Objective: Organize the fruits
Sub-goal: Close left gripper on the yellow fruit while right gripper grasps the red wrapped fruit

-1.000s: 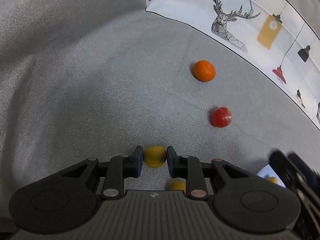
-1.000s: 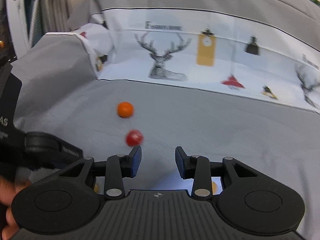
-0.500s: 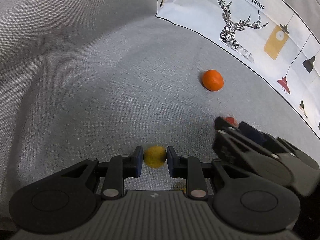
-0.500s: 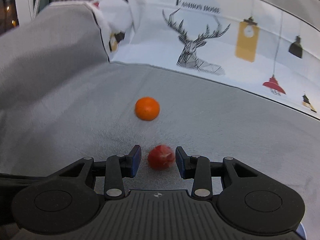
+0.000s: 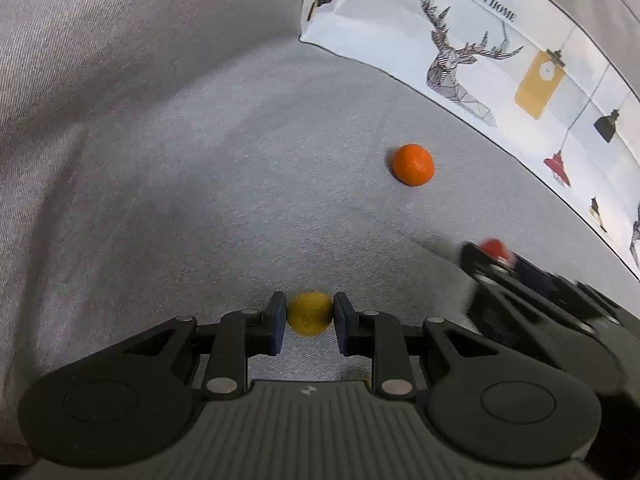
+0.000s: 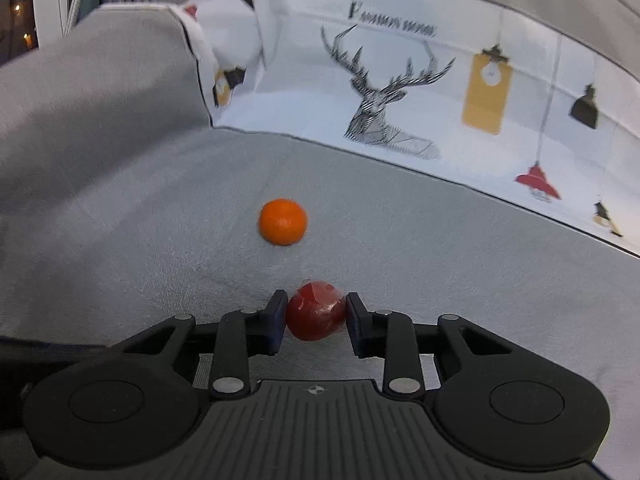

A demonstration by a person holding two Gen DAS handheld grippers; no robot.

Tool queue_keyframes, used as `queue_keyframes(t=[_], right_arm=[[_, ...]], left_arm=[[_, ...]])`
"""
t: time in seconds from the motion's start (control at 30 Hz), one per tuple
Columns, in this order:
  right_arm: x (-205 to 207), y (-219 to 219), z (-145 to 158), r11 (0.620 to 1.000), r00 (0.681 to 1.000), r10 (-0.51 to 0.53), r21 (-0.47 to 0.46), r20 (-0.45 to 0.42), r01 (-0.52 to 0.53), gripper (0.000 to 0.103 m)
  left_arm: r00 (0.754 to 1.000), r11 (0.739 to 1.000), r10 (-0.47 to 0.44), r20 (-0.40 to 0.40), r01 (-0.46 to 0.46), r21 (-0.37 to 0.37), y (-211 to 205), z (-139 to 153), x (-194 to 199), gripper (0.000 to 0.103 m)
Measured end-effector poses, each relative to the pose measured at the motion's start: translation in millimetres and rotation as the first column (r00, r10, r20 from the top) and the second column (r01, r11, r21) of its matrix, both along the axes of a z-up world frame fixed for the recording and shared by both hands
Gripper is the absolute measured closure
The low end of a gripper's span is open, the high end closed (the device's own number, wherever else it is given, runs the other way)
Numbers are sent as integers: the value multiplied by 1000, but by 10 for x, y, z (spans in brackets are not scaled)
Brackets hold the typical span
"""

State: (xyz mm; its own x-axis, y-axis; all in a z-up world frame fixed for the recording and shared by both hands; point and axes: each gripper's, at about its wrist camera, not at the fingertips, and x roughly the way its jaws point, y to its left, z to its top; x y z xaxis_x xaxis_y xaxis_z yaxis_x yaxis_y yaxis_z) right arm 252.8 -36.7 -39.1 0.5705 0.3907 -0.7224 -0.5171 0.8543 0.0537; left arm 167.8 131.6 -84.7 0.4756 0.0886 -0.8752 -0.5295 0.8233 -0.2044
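The right gripper (image 6: 316, 316) has come forward since a second ago, when the red fruit (image 6: 316, 316) lay ahead of its open jaws; now that fruit sits right between them, and the jaws have narrowed until the left pad (image 6: 277, 318) touches it while the right pad looks to be just at its skin. I cannot tell whether the grip is firm yet. It seems to be wrapped in something shiny and crinkled. The left gripper (image 5: 309, 314) has hardly shifted and keeps its jaws clamped narrow on the yellow fruit (image 5: 309, 314), dead centre between the pads.

What the next move turns on is the orange fruit (image 6: 283, 222): it lies on the grey sofa seat (image 5: 180, 200) straight ahead of the right jaws and slightly to their left, and far ahead and to the right of the left jaws. The right gripper is the nearer, but both are occupied. All three fruits are round, with no long axis to line up.

From the left wrist the red fruit is mostly hidden behind the blurred right gripper. No bowl or tray shows anywhere, only the printed cushion (image 6: 400, 80) behind
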Motion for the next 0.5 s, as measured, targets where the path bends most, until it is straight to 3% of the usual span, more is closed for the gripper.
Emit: queue_keyframes(t=[0.13,0.3,0.4,0.5], right_arm=[[-153,-348,340,997,998,-55,50,13,54,70],[-676,-782,813,991,992,-97,105,79,89,70],[-976,-1030,835,980,985,-152,142,78,140,70],[-1084,-1172,630,971,980,-198,140,14,194,70]], left_arm=[[999,1000,19,48,-17,-26,29,54,-77,75],[998,998,20,60,-17,-58,40,81,-109,75],[998,997,13,63,-8,-75,27,80,-102,75],[998,998,-1,62,5,-66,-19,83,-91,75]])
